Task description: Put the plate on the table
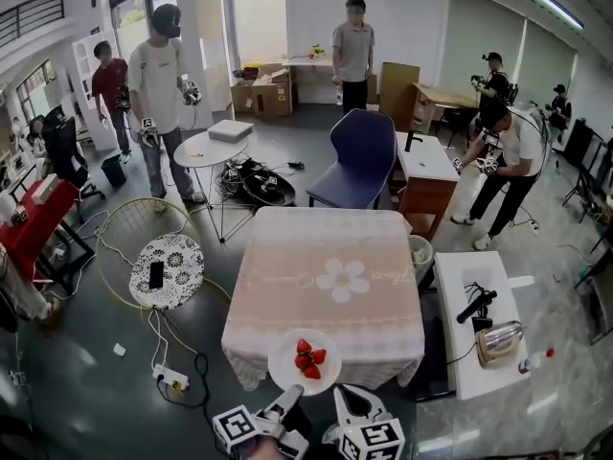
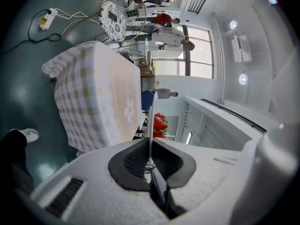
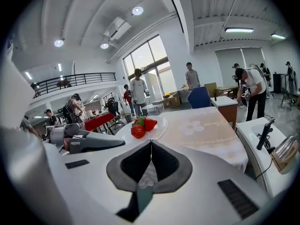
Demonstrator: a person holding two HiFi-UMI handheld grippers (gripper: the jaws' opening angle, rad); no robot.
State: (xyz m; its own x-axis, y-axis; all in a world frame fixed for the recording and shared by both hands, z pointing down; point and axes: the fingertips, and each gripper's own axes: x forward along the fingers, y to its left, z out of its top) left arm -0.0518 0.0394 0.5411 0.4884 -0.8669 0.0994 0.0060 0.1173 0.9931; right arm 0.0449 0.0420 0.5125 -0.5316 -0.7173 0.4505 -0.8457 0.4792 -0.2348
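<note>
The left gripper [image 1: 284, 406] is closed tight on the near rim of the round white plate [image 1: 284, 362], which carries red strawberries [image 1: 308, 357]. The plate is at the near edge of the square table with a pale pink flower-print cloth [image 1: 326, 257]; contact with the cloth cannot be confirmed. The right gripper [image 1: 347, 401] has its jaws pressed together with nothing between them, just beside the plate.

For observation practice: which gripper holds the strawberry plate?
The left gripper: its jaws clamp the plate by the rim; the right gripper is shut, empty.
</note>
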